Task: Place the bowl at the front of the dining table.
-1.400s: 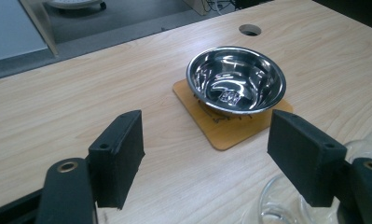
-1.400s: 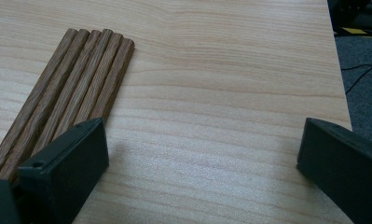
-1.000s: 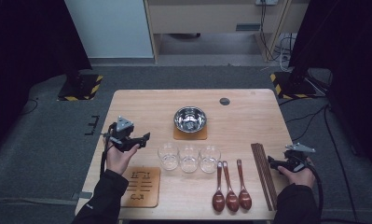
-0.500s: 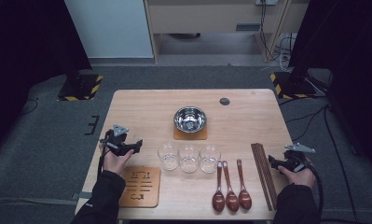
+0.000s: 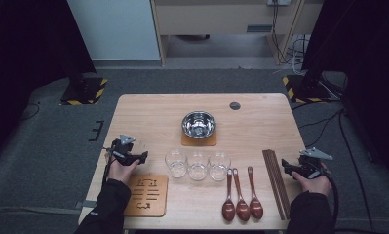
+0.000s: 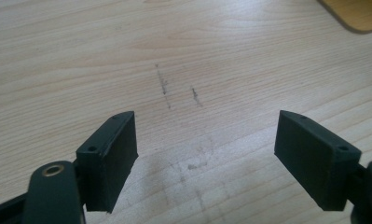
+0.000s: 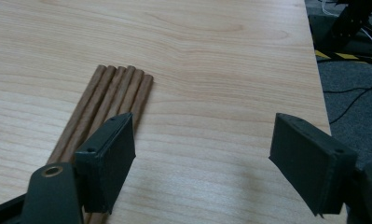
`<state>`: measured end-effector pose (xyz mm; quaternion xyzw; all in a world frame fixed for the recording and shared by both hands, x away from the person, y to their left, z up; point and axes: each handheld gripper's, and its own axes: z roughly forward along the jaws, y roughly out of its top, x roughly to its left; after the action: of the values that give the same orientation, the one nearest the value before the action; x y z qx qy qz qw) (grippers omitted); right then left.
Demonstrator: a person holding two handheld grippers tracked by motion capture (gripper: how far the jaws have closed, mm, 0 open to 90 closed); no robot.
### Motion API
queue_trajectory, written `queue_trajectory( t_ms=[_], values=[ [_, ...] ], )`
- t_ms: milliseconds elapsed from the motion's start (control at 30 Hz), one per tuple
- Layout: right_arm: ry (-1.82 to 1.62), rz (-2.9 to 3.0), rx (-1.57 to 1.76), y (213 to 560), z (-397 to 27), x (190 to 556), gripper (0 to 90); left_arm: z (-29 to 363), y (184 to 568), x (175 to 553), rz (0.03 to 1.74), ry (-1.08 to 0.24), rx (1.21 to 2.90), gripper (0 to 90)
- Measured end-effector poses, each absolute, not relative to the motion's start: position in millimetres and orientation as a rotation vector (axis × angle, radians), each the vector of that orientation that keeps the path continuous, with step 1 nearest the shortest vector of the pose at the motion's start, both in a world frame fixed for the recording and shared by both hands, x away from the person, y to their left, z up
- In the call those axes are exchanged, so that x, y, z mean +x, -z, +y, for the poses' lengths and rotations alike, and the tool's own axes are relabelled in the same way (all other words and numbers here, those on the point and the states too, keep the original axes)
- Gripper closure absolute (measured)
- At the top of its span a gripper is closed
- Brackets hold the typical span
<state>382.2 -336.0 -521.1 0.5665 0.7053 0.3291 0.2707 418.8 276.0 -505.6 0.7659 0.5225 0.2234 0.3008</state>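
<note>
Now we rest low on the wooden table (image 5: 148, 105), our left gripper (image 5: 142, 157) gaping and empty at lower left; our right gripper (image 5: 285, 168), just narrowing on nothing, lines up beside the chopsticks (image 7: 110, 100), lower right.

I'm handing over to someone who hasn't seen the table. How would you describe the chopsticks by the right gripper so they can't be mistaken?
Start at the wooden table and go to its near right side, just beside the open right gripper. There a bundle of dark brown chopsticks lies flat, side by side. Unlike the three spoons to its left, they are straight, thin sticks with no bowl.
</note>
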Motion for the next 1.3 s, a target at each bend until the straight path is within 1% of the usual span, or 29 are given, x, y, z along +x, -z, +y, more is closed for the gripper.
queue_trajectory(
  t_ms=[467,633,767,1167,1233,1300],
  values=[
    [-0.951,1.9,1.431,502,-322,380,22.3,284,524,421,1.439,-0.557,2.076,19.8],
    [-0.989,1.891,1.394,492,-317,378,22.7,286,527,421,1.44,-0.541,2.049,16.7],
    [-1.012,1.887,1.375,487,-313,377,22.8,288,530,419,1.43,-0.556,2.025,13.2],
    [-1.108,1.869,1.311,465,-303,369,23.8,292,536,417,1.4,-0.586,1.988,7.0],
    [-1.113,1.872,1.305,464,-302,368,23.9,292,536,417,1.41,-0.585,1.988,5.2],
    [-1.116,1.879,1.3,463,-300,366,24.0,293,537,418,1.429,-0.584,1.988,1.5]
  ],
)
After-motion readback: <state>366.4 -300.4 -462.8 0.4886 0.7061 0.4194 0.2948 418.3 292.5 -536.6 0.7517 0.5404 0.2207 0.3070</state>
